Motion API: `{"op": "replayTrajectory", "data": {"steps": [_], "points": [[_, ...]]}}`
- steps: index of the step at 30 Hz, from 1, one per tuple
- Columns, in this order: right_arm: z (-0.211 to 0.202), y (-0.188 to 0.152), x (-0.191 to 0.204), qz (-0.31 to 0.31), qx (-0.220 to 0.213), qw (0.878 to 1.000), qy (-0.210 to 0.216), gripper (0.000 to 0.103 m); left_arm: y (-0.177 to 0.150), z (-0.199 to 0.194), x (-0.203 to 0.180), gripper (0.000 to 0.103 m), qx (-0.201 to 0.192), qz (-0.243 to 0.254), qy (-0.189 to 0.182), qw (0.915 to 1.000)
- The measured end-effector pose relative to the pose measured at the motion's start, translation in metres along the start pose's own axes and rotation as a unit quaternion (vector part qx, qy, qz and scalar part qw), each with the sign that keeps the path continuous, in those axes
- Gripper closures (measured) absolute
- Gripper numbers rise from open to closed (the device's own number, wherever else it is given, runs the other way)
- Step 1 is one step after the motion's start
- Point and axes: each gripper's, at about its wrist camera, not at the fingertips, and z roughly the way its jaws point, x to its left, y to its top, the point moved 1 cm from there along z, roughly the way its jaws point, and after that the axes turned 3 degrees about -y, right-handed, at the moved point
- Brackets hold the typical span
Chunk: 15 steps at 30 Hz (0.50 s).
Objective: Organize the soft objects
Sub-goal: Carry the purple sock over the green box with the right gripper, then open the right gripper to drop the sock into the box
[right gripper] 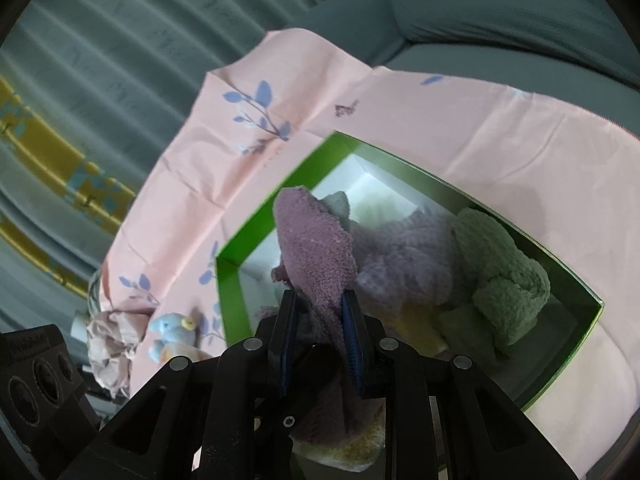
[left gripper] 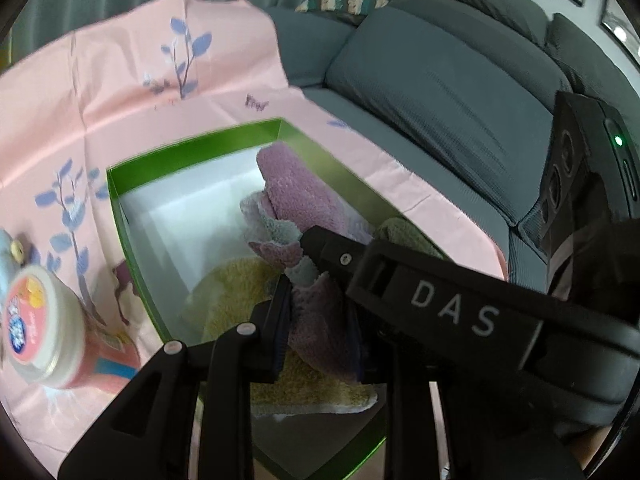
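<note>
A green box (left gripper: 114, 196) with a white inside stands on a pink cloth; it also shows in the right wrist view (right gripper: 228, 280). Both grippers hold one fuzzy purple towel (left gripper: 296, 188) over the box. My left gripper (left gripper: 320, 316) is shut on its lower end. My right gripper (right gripper: 318, 320) is shut on the same purple towel (right gripper: 316, 248); its finger crosses the left wrist view. A yellow towel (left gripper: 228, 300) lies in the box under it. A green towel (right gripper: 504, 276) and a pale purple towel (right gripper: 404, 256) lie at the box's right side.
A pink floral cloth (left gripper: 120, 92) covers the surface. A pink tub with a white lid (left gripper: 44, 316) stands left of the box. A small blue plush toy (right gripper: 170, 330) and a crumpled cloth (right gripper: 110, 352) lie left of the box. A grey sofa (left gripper: 440, 80) is behind.
</note>
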Motion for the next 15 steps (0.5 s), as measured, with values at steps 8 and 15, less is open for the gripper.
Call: {"op": "replayTrajectory", "data": {"steps": [8, 15], "points": [[0.013, 0.002, -0.016, 0.028, 0.023, 0.999, -0.018, 0.077, -0.001, 0.016, 0.001, 0.077, 0.024, -0.02, 0.006, 0.9995], [0.012, 0.002, -0.021, 0.041, 0.03, 0.998, -0.023, 0.077, -0.004, 0.016, -0.001, 0.076, 0.027, -0.029, 0.009, 0.9992]]}}
